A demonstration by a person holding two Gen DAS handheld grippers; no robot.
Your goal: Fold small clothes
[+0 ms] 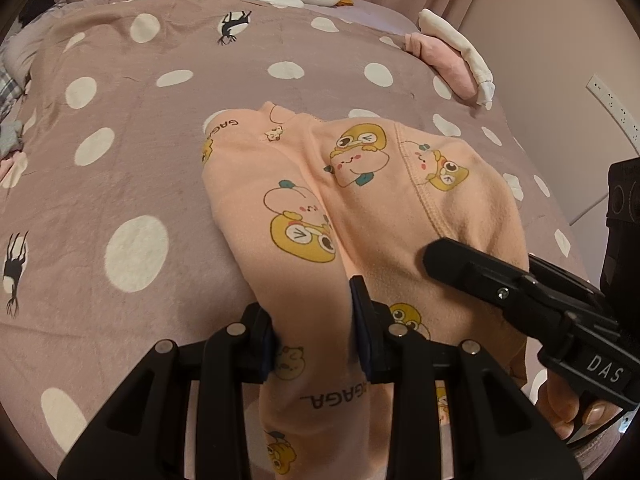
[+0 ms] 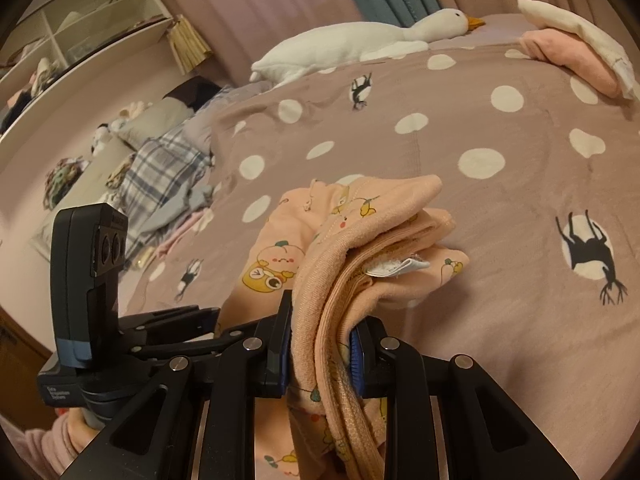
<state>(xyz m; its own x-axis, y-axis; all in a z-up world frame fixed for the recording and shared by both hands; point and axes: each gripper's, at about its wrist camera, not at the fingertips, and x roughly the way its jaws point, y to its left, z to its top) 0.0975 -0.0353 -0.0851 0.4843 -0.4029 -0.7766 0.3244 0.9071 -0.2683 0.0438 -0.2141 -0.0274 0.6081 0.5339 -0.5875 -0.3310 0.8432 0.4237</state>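
Both grippers have a bite on the same peach cartoon-print garment — looks like small kids' pants with yellow duck-ish characters and "GAGA" lettering. The left gripper is clamped on a bunched strip of the fabric, jaws only a little apart with cloth filling the gap. The right gripper is pinched down on a thick stack of folded layers, ribbed waistband edge and a white care tag poking out — jaws narrow too. The garment's far end rests on the mauve polka-dot blanket, the near end lifted in the jaws. A white plush goose lies along the far edge, and a folded pink and white pile sits at the far right.
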